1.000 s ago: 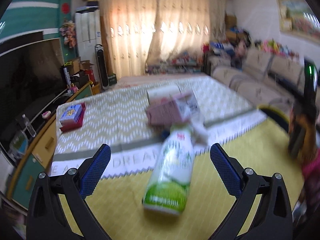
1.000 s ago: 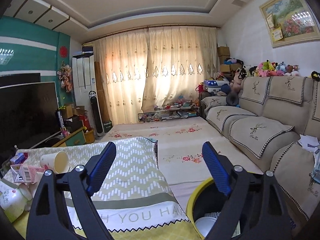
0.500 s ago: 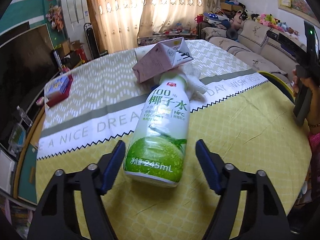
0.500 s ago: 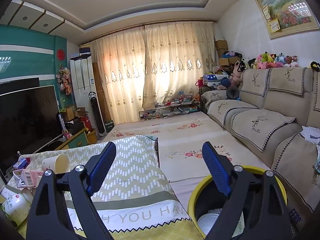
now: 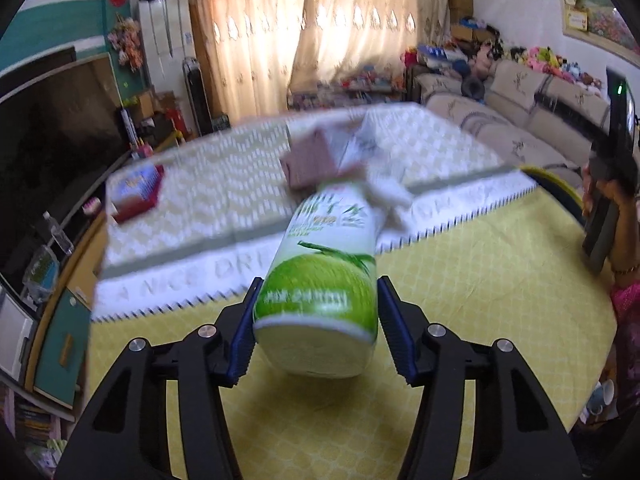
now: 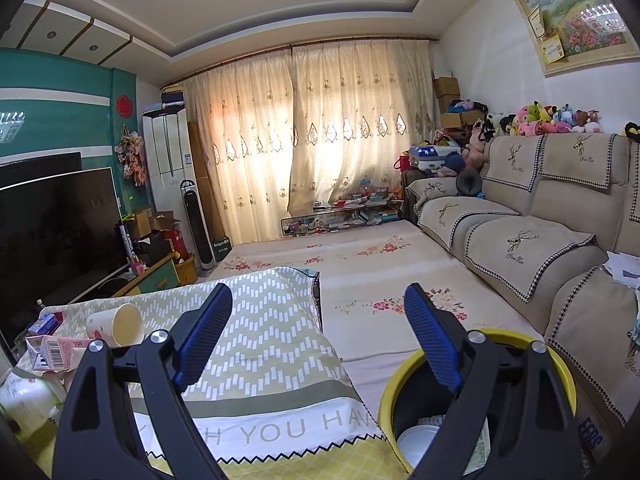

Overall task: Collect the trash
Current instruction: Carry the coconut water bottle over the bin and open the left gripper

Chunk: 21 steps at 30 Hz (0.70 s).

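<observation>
Left gripper (image 5: 316, 332) has just been closing on the coconut water bottle (image 5: 324, 280). Both blue pads sit against the bottle's base end, one on each side, so it reads as gripped. Bottle lies lengthwise pointing away from the gripper, base nearest, neck toward the far side, over the yellow part of the bench (image 5: 480, 320) cloth. The picture is motion-blurred, so I can't tell whether the base is off the cloth or resting on it.

Just past the bottle's neck: a pink carton (image 5: 312, 164) and some crumpled white paper (image 5: 390, 192), both on the cloth's patterned part. A red and blue box (image 5: 138, 192) sits well apart on the left side of the bench.

Right gripper (image 6: 316, 340) is wide open with nothing between the pads, pointing across the room above the bench edge. Yellow-rimmed trash bin (image 6: 390, 392) stands just beside the bench on the right, below the gripper's right finger; a white lid or cup is visible inside. In that view a paper cup (image 6: 118, 324) lies on its side next to the carton at the far left.
</observation>
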Available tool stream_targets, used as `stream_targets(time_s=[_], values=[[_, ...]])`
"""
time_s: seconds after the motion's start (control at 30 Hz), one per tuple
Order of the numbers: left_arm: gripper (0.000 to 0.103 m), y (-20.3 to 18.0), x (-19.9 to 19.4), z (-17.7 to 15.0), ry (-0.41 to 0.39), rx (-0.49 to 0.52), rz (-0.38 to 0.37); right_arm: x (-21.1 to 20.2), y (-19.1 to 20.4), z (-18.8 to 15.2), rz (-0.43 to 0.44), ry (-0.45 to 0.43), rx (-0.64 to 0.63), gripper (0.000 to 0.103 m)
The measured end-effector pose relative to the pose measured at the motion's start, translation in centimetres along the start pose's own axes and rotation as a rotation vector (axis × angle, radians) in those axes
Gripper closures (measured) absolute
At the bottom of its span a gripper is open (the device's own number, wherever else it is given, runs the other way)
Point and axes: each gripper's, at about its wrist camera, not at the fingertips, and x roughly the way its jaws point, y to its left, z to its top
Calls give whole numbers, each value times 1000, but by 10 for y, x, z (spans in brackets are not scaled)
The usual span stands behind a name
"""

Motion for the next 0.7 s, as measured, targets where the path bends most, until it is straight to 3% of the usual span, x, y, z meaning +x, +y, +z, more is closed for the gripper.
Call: stream_targets(time_s=[0.2, 0.7], values=[[51, 5, -31, 26, -129, 7, 72, -1, -6, 1, 6, 4, 18, 20], [51, 11, -30, 57, -195, -14, 77, 0, -10, 1, 13, 3, 34, 20]])
